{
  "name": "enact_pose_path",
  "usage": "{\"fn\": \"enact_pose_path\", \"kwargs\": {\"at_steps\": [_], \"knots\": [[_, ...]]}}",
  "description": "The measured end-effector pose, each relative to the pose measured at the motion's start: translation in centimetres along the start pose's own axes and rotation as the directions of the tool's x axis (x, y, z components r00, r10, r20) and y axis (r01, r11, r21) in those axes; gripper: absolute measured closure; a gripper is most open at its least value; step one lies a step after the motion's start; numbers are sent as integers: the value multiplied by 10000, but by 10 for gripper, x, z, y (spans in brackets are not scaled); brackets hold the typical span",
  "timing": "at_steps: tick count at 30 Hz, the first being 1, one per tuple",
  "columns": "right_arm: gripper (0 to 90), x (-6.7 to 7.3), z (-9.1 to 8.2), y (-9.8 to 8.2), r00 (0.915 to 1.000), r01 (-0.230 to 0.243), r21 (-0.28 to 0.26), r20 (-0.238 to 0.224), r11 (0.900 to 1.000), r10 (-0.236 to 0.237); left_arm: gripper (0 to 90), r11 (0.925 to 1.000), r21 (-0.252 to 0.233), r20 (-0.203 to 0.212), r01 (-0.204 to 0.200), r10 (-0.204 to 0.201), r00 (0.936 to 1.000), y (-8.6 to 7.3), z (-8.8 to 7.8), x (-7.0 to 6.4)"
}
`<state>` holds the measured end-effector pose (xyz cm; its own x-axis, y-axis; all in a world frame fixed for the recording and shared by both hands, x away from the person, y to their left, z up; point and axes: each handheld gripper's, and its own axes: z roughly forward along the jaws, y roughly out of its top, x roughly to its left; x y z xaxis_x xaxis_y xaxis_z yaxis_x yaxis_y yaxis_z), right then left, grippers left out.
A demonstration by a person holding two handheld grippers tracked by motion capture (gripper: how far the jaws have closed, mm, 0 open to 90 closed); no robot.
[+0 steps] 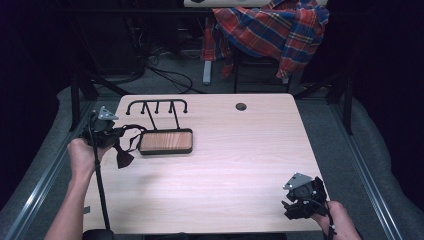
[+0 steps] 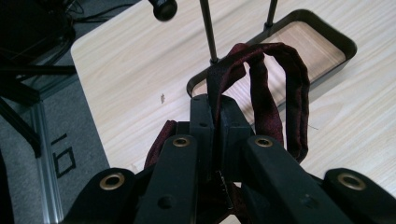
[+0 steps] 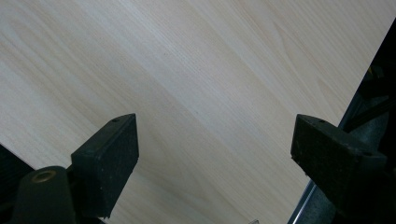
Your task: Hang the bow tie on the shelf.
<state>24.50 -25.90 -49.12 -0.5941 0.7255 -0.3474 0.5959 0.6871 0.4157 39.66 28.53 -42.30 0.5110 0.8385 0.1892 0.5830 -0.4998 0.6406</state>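
Note:
A dark maroon bow tie with its neck strap (image 2: 275, 93) hangs from my left gripper (image 1: 107, 134), which is shut on the strap. Its loop reaches toward the stand, and the bow part (image 1: 124, 158) dangles over the table's left edge. In the left gripper view the jaws pinch the strap at my left gripper (image 2: 215, 105). Just right of it stands a black hook stand, its wood-floored tray base (image 1: 166, 141) (image 2: 303, 42) under a bar of hooks (image 1: 157, 105). My right gripper (image 1: 292, 207) (image 3: 224, 149) is open over bare tabletop at the front right corner.
The light wood table (image 1: 240, 165) has a cable hole (image 1: 241, 106) at the back. Behind it, a plaid shirt (image 1: 272, 25) drapes over a chair, with cables (image 1: 165, 75) on the floor. Metal frame rails run along both sides of the table.

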Motion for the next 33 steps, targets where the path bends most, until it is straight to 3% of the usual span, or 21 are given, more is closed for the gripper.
{"fn": "enact_pose_path", "kwargs": {"at_steps": [26, 33], "knots": [[148, 0, 0, 0, 10000, -7, 31, 95, 10000, 7, 861, 9964, -853, -50, 28, -32, 10000, 14, -13, 3], [148, 0, 0, 0, 10000, -3, 22, 92, 10000, 3, 861, 9937, -1099, -280, 205, -237, 9993, 16, -14, 10]]}}
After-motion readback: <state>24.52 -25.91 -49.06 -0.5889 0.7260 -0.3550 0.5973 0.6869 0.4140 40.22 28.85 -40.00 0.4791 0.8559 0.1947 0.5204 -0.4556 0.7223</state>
